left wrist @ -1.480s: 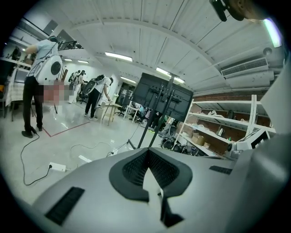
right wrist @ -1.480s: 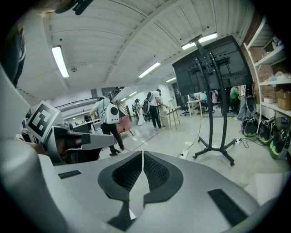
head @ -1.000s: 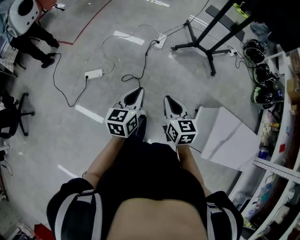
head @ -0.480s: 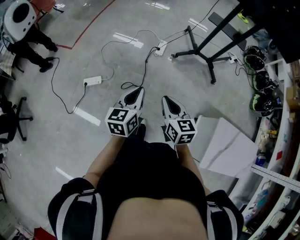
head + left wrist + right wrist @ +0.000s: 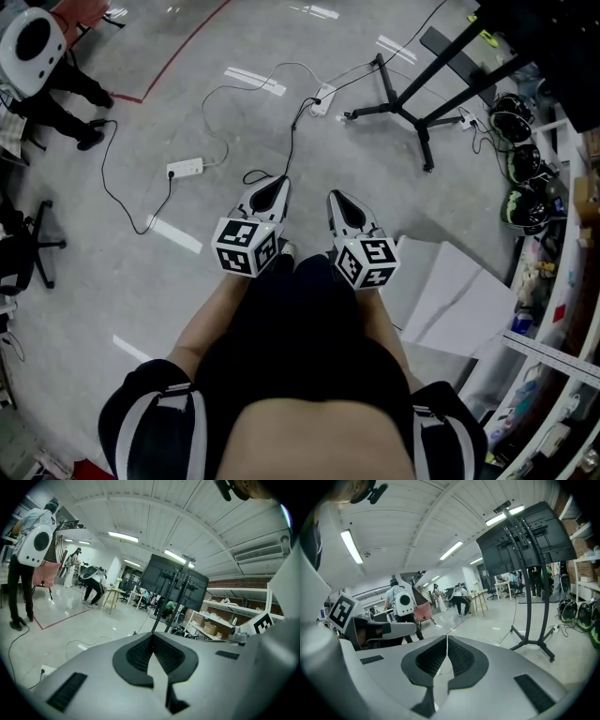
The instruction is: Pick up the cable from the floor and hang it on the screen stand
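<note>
A thin black cable (image 5: pixel 292 134) lies on the grey floor and ends in a small coil (image 5: pixel 255 174) just ahead of my left gripper (image 5: pixel 278 180). The black screen stand (image 5: pixel 405 101) rests its legs on the floor at the upper right. It also rises ahead in the left gripper view (image 5: pixel 174 597) and the right gripper view (image 5: pixel 530 578). My right gripper (image 5: pixel 335 195) hangs beside the left one, both held at waist height above the floor. Each gripper's jaws are shut with nothing between them, as seen in the left gripper (image 5: pixel 153 635) and right gripper (image 5: pixel 447 637) views.
Two white power strips (image 5: pixel 186 169) (image 5: pixel 322 97) with thin leads lie on the floor. A white board (image 5: pixel 459 286) lies at the right beside shelving, with helmets (image 5: pixel 520 159) on the floor. A person (image 5: pixel 37 56) stands at the far left near an office chair (image 5: pixel 23 246).
The floor, cable and power strips have slid slightly lower in the head view. Both grippers stay side by side and shut.
</note>
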`<act>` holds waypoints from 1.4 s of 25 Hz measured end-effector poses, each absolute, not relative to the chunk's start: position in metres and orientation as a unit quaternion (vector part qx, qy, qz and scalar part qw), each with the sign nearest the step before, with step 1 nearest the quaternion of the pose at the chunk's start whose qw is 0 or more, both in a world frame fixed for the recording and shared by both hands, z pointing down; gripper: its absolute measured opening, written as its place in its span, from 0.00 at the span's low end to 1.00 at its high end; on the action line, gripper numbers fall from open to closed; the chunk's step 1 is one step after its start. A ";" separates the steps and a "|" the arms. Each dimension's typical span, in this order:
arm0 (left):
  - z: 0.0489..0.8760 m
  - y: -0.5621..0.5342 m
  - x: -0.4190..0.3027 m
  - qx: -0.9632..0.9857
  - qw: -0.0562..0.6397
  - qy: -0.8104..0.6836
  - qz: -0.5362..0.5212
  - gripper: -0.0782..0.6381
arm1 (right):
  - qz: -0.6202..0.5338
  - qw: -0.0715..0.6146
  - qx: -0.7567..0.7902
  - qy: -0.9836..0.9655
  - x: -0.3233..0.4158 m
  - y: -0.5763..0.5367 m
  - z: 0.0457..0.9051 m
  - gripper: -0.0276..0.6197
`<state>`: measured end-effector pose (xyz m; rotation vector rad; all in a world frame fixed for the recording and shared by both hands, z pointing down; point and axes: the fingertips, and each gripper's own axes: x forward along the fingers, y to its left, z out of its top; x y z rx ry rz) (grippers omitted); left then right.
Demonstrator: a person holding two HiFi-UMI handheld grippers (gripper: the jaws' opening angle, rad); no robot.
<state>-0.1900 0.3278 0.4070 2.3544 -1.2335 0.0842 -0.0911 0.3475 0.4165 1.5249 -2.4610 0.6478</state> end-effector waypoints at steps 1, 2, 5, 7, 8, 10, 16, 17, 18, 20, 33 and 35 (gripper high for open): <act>0.410 0.328 -0.191 0.859 0.239 -0.451 0.034 0.12 | 0.217 0.086 0.517 -0.824 -0.088 0.346 0.416 0.08; 0.412 0.328 -0.192 0.858 0.241 -0.453 0.036 0.12 | 0.218 0.083 0.522 -0.821 -0.084 0.345 0.416 0.08; 0.414 0.327 -0.194 0.853 0.247 -0.457 0.038 0.12 | 0.226 0.080 0.532 -0.812 -0.071 0.345 0.417 0.08; 0.411 0.324 -0.195 0.853 0.246 -0.458 0.037 0.12 | 0.230 0.083 0.533 -0.810 -0.068 0.343 0.419 0.08; 0.410 0.322 -0.196 0.853 0.245 -0.458 0.037 0.12 | 0.231 0.084 0.532 -0.810 -0.068 0.341 0.420 0.08; 0.410 0.318 -0.194 0.854 0.246 -0.458 0.036 0.12 | 0.228 0.085 0.526 -0.815 -0.069 0.336 0.419 0.08; 0.416 0.297 -0.184 0.856 0.245 -0.454 0.041 0.12 | 0.232 0.081 0.520 -0.818 -0.068 0.310 0.426 0.08; 0.418 0.293 -0.182 0.855 0.247 -0.455 0.043 0.12 | 0.234 0.081 0.519 -0.818 -0.067 0.306 0.427 0.08; 0.421 0.288 -0.181 0.853 0.250 -0.456 0.045 0.12 | 0.236 0.083 0.517 -0.818 -0.065 0.300 0.429 0.08; 0.427 0.276 -0.178 0.849 0.256 -0.459 0.049 0.12 | 0.241 0.085 0.517 -0.817 -0.060 0.288 0.433 0.08; 0.436 0.159 -0.133 0.839 0.268 -0.470 0.056 0.12 | 0.247 0.094 0.515 -0.815 -0.003 0.171 0.439 0.08; 0.437 0.137 -0.126 0.838 0.270 -0.472 0.057 0.12 | 0.251 0.096 0.514 -0.815 0.005 0.151 0.441 0.08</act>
